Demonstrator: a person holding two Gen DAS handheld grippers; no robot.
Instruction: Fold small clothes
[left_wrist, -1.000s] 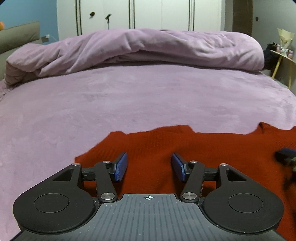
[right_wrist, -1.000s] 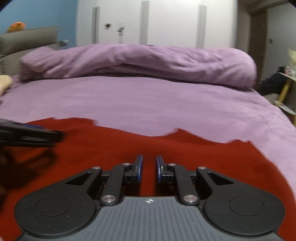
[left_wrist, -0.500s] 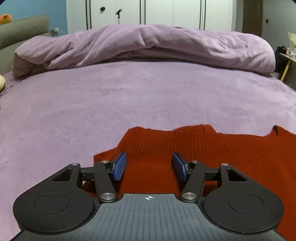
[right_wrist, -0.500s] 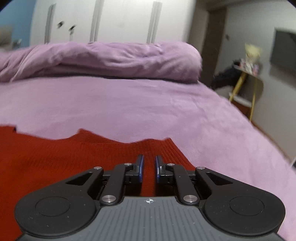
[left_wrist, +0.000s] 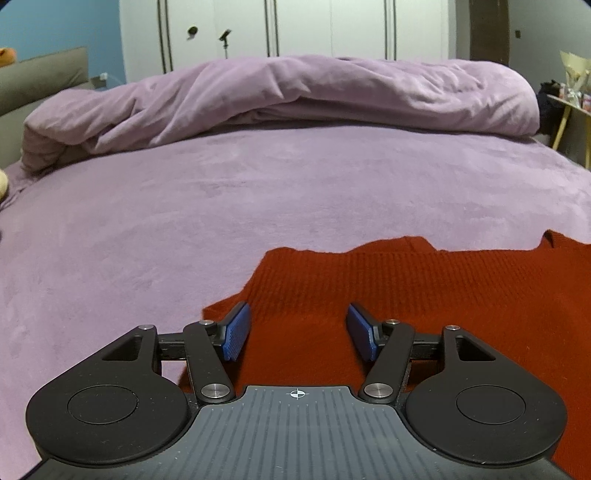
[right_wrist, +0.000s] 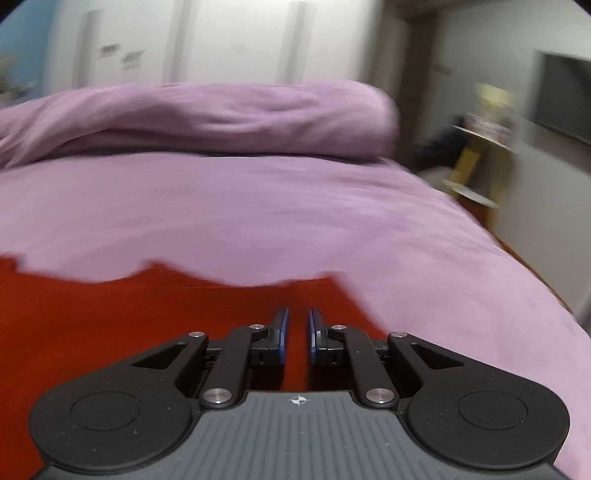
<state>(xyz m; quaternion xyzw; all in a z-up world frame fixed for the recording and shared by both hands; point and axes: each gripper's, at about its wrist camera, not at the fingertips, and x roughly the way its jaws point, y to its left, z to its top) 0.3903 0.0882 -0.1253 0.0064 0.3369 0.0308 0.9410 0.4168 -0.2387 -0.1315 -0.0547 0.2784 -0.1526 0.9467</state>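
While sliding apart, out to both sides of the sweater

Red sweater (left_wrist: 424, 295) flat on the near part of the purple bed (left_wrist: 258, 192). Left gripper (left_wrist: 297, 328) spread wide, now over the sweater's left edge. Right gripper (right_wrist: 296, 338) swung over to the right edge, picture blurry, almost pressed together, thin gap, nothing pinched. Probably getting ready to grab both sides and fold.

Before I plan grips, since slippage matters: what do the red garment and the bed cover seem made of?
The red garment looks like a ribbed knit, perhaps wool or acrylic: fine ridges run across it, matte. The bed cover looks like a soft plush or velvety fabric: short nap with faint brushed patches, no sheen.
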